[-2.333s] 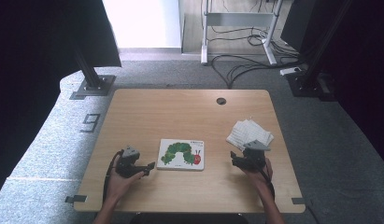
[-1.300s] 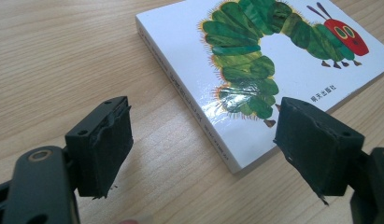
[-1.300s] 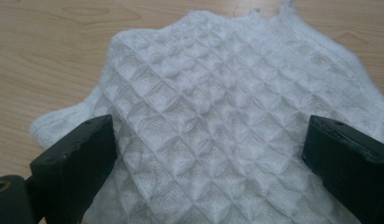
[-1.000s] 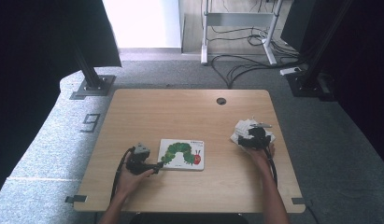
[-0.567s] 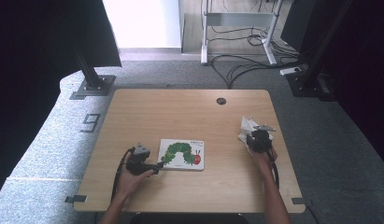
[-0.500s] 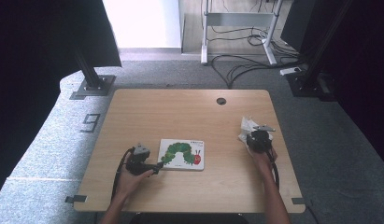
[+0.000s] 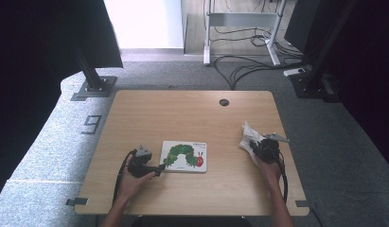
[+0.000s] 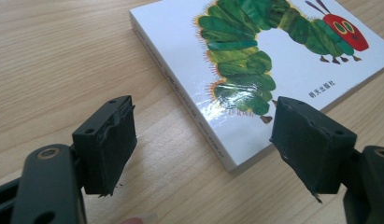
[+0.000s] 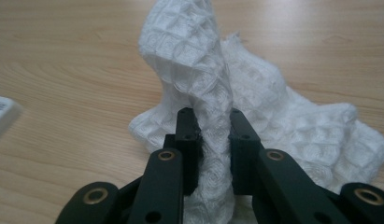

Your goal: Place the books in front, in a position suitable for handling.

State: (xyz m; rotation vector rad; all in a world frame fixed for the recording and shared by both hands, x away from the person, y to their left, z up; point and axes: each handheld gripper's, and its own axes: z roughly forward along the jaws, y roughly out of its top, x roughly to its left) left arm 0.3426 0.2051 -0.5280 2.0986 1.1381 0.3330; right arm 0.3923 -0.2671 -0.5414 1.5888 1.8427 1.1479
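A white picture book (image 7: 185, 156) with a green caterpillar on its cover lies flat near the table's front middle. My left gripper (image 7: 159, 169) rests at the book's left edge. In the left gripper view its jaws (image 8: 203, 116) stand open and have just been closing a little, with the book's (image 8: 255, 56) near corner between them, untouched by the pads. At the right, my right gripper (image 7: 252, 144) has just closed and is shut on a white quilted cloth (image 7: 247, 135). The right gripper view shows a bunched ridge of cloth (image 9: 189, 46) pinched between its pads (image 9: 210, 116).
The wooden table (image 7: 182, 109) has a round cable hole (image 7: 224, 102) near its far edge. The cloth lies close to the table's right edge. Cables and stand legs sit on the grey floor beyond the table.
My right gripper closed on the cloth, bunching it from a flat spread into a ridge, and shifted slightly toward the person. My left gripper came up to the book's left edge earlier and has since stayed.
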